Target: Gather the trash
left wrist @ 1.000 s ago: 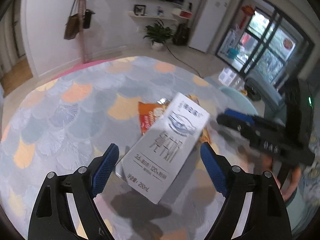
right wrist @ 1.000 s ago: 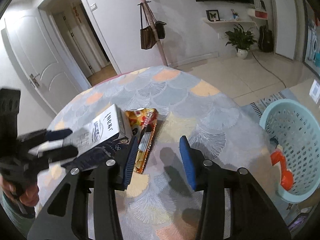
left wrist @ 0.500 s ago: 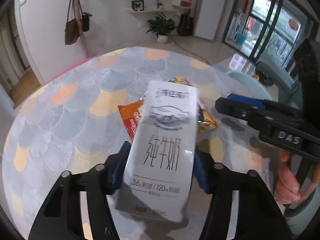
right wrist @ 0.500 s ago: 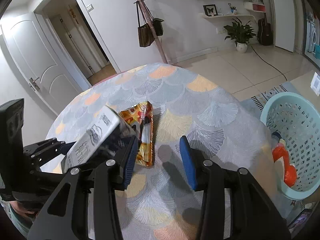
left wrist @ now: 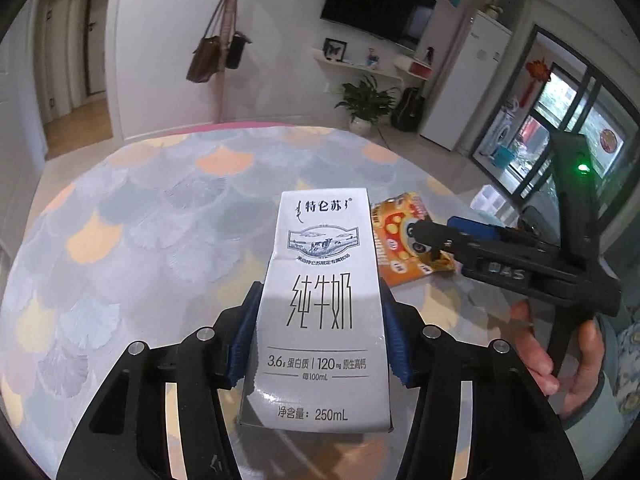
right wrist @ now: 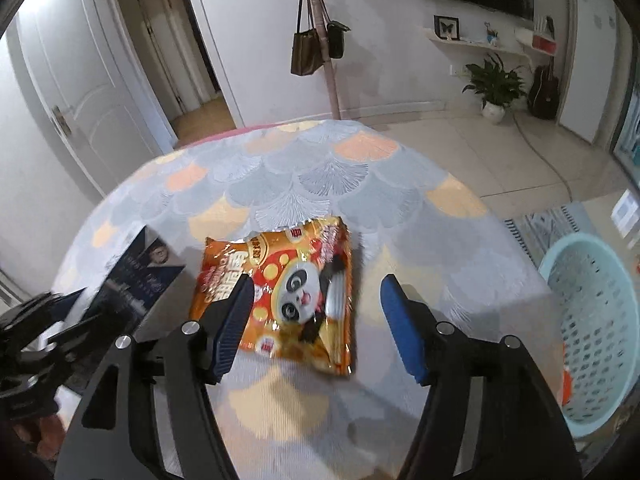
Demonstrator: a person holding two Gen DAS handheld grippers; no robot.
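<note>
My left gripper is shut on a white 250 mL milk carton and holds it above the round table. The carton also shows at the left of the right wrist view. An orange panda snack bag lies flat on the table; it also shows in the left wrist view. My right gripper is open, its jaws on either side of the bag's near half, just above it. The right gripper also shows in the left wrist view, over the bag.
The round table has a grey and orange fan-pattern cloth. A light blue laundry basket with some trash stands on the floor at the right. A coat stand with bags and a potted plant stand beyond the table.
My left gripper closed on the milk carton and lifted it off the snack bag. My right gripper moved forward over the uncovered bag.
</note>
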